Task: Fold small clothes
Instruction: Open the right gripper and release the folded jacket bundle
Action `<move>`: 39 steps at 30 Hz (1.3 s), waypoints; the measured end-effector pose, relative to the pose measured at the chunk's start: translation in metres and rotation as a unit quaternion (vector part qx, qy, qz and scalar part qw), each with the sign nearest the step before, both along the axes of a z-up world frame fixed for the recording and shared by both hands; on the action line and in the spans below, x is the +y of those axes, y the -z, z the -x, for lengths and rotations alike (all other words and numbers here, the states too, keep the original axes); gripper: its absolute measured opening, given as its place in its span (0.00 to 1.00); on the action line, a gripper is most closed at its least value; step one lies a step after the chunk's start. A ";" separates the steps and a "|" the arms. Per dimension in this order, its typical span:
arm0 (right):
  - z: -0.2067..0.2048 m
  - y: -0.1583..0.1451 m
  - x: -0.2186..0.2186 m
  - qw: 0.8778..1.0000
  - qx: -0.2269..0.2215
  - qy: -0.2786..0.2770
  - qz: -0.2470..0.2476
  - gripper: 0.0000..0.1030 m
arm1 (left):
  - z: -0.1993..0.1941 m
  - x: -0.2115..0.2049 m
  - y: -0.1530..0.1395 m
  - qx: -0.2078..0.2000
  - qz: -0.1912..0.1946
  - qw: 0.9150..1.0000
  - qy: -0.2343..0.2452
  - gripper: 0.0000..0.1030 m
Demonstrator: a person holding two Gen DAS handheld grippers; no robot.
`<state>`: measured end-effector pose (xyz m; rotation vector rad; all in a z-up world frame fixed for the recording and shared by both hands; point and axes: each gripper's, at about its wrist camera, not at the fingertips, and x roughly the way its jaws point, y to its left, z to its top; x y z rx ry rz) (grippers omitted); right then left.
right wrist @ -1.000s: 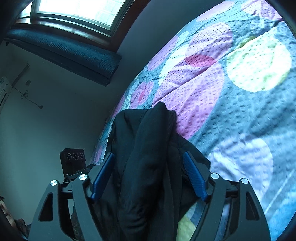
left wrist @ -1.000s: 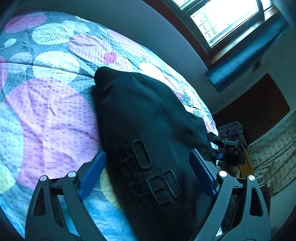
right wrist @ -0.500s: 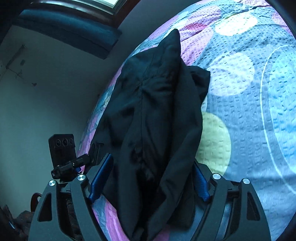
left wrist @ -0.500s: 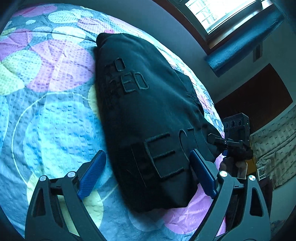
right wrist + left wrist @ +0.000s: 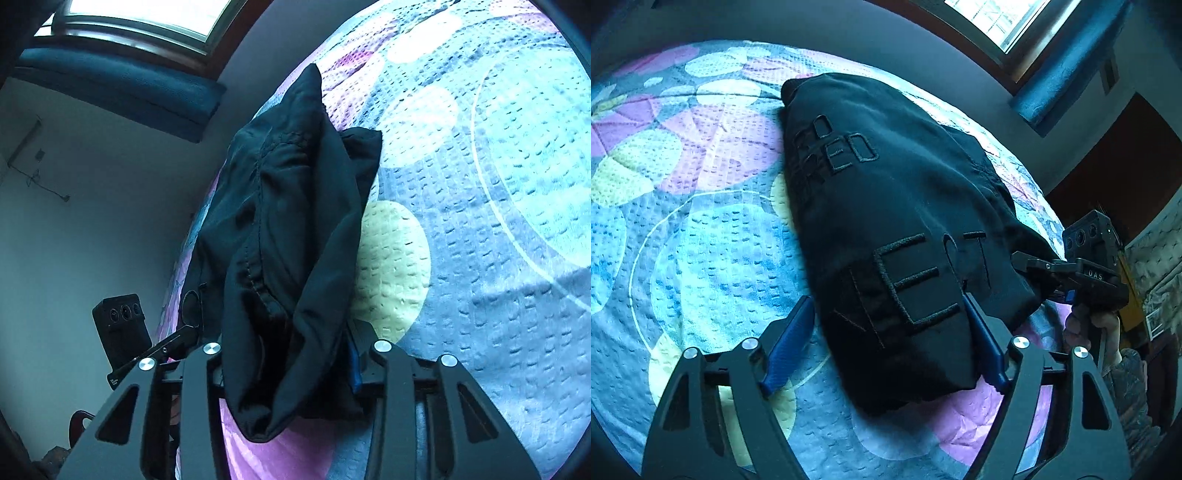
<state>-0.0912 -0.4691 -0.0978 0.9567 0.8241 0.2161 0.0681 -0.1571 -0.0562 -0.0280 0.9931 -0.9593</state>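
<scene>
Black garment (image 5: 905,229) lies on bed (image 5: 701,240), long axis running away from both grippers. Left gripper (image 5: 886,343) spread wide, straddling near hem; right gripper (image 5: 288,354) clenched on adjacent corner, so it's nearer

Matt black cloth garment (image 5: 894,229) on a puckered, textured bedspread (image 5: 701,258).

I'm working in a bedroom of a home. The surface under my view is a bed (image 5: 701,258) covered by a quilted bedspread (image 5: 498,221) printed with large pastel circles in pink, yellow and blue. Above it is a window (image 5: 147,14) with a dark wooden frame letting in daylight, a blue padded ledge (image 5: 118,92) beneath it, and plain painted walls (image 5: 74,221) beside the bed.
</scene>
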 end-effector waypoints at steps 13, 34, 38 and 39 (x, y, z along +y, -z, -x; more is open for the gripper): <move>0.008 0.004 0.003 1.000 -0.018 0.003 -0.003 0.34 | 0.006 -0.002 -0.003 -0.017 -0.006 1.000 -0.007 0.69; 0.005 0.007 0.002 1.000 -0.022 0.001 -0.004 0.33 | 0.008 -0.002 -0.004 -0.024 -0.009 1.000 -0.010 0.70; 0.006 0.006 0.002 1.000 -0.022 0.002 -0.005 0.33 | 0.008 -0.002 -0.003 -0.024 -0.008 1.000 -0.010 0.70; 0.006 0.006 0.002 1.000 -0.022 0.001 -0.005 0.33 | 0.008 -0.002 -0.003 -0.023 -0.008 1.000 -0.010 0.70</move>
